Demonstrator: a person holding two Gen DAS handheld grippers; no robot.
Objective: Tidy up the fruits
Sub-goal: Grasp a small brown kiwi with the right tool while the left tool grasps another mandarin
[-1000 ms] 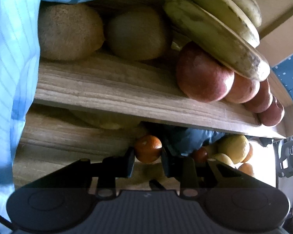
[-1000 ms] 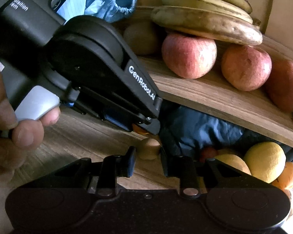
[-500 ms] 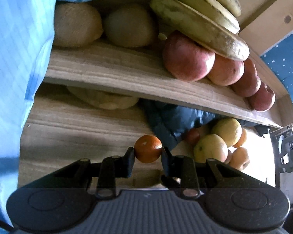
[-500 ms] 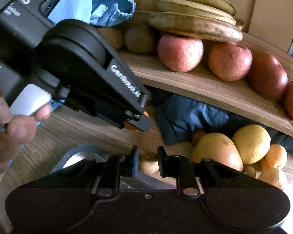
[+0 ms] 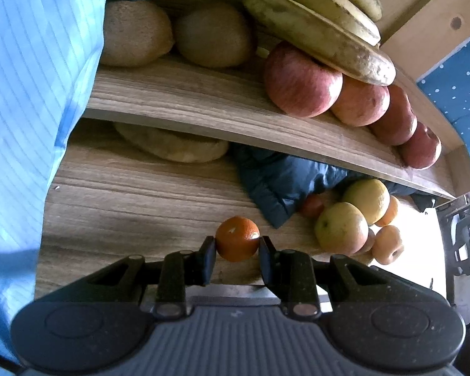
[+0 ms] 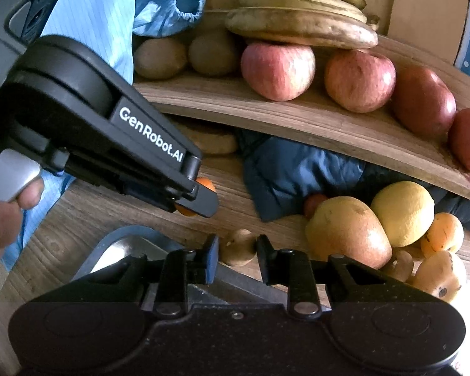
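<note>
Orange (image 5: 237,243) clamped in left gripper (image 5: 237,256), held above the desk (image 5: 134,200). Right gripper (image 6: 237,255) pinches a small tan fruit (image 6: 238,247), jaws narrow, over a grey tray (image 6: 122,247). Loose fruit pile (image 6: 376,228) on desk to the right, by a dark blue cloth (image 6: 291,172). Shelf (image 5: 203,100) above carries kiwis (image 5: 175,34), apples (image 5: 338,91), bananas (image 5: 316,22). Blue sleeve (image 5: 31,94) at left.

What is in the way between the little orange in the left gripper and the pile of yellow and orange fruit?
Nothing visible. The left gripper is shut on the small orange, and only bare wooden table lies between it and the fruit pile. The blue cloth sits behind that path.
</note>
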